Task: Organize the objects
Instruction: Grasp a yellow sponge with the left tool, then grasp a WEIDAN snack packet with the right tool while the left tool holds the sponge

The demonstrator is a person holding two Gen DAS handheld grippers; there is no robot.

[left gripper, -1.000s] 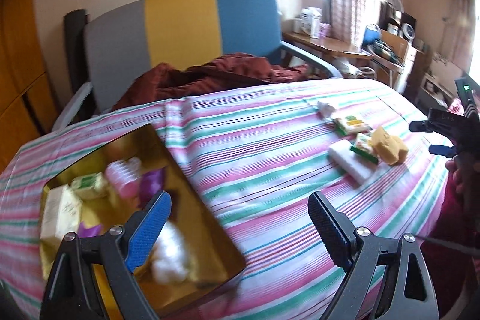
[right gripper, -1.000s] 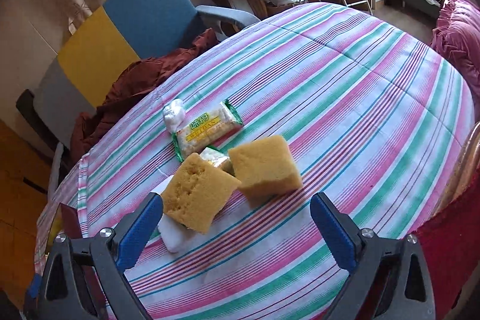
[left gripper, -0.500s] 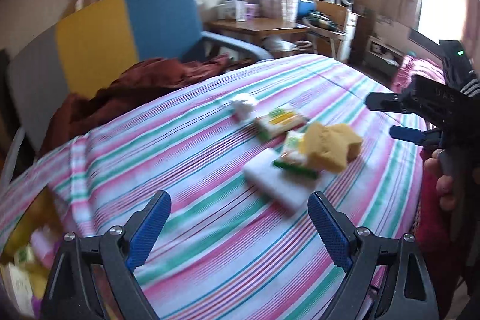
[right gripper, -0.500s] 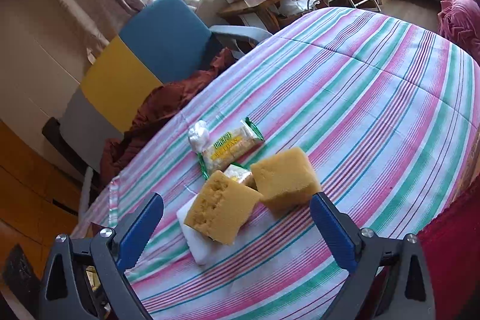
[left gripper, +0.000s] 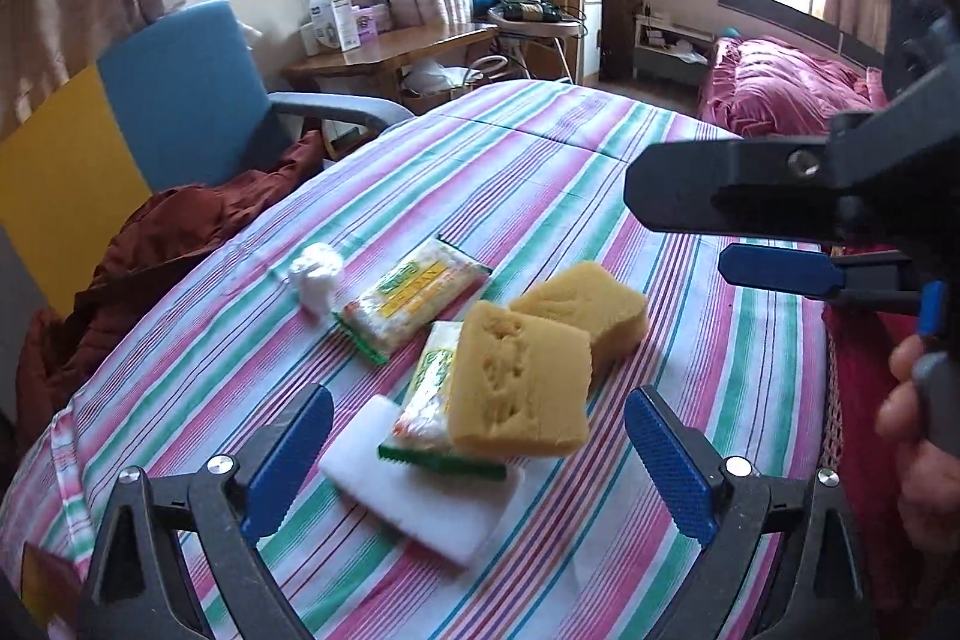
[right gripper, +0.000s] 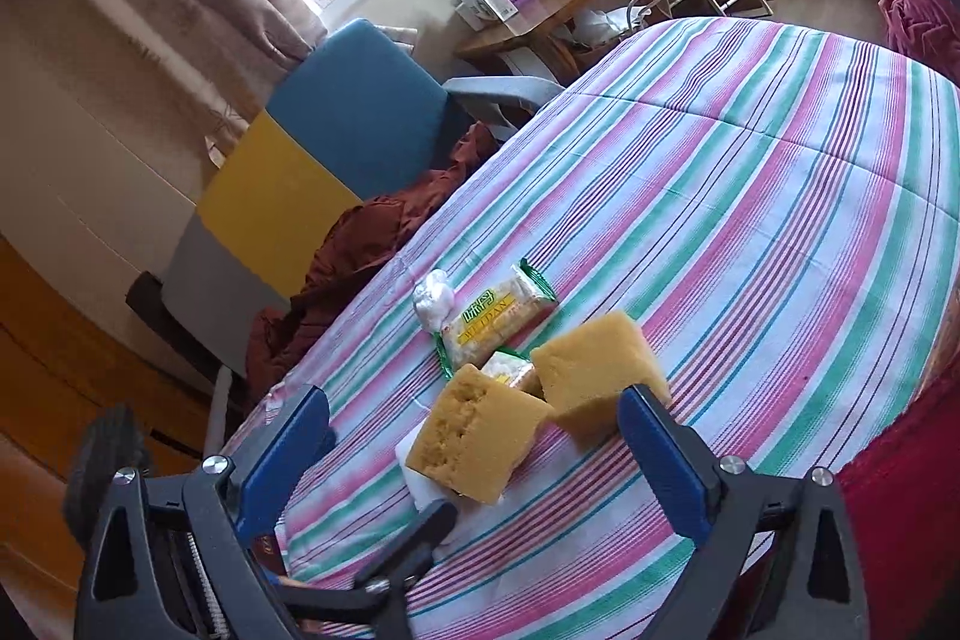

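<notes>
A heap lies on the striped tablecloth (left gripper: 600,172): two yellow sponges (left gripper: 519,388) (left gripper: 585,307), a white block (left gripper: 420,502) under a small green-edged packet (left gripper: 429,400), a bigger snack packet (left gripper: 414,295) and a white wad (left gripper: 315,274). My left gripper (left gripper: 477,418) hovers just short of the heap, its jaws opening; the pads touch nothing. My right gripper (right gripper: 474,418) is open over the same heap from the right, also seen in the left wrist view (left gripper: 675,232). In the right wrist view the near sponge (right gripper: 477,439) sits between the blue pads (right gripper: 657,460), untouched.
A blue, yellow and grey chair (left gripper: 174,100) with a maroon cloth (left gripper: 156,244) stands behind the table. A wooden desk (left gripper: 390,46) and a pink bed (left gripper: 780,82) lie farther off. A person's hand (left gripper: 918,430) holds the right gripper. A golden tray corner (left gripper: 42,580) shows lower left.
The left gripper swung right, away from the golden tray of items, and now faces the heap at close range. The right gripper's view tilted and drew slightly nearer to the sponges.
</notes>
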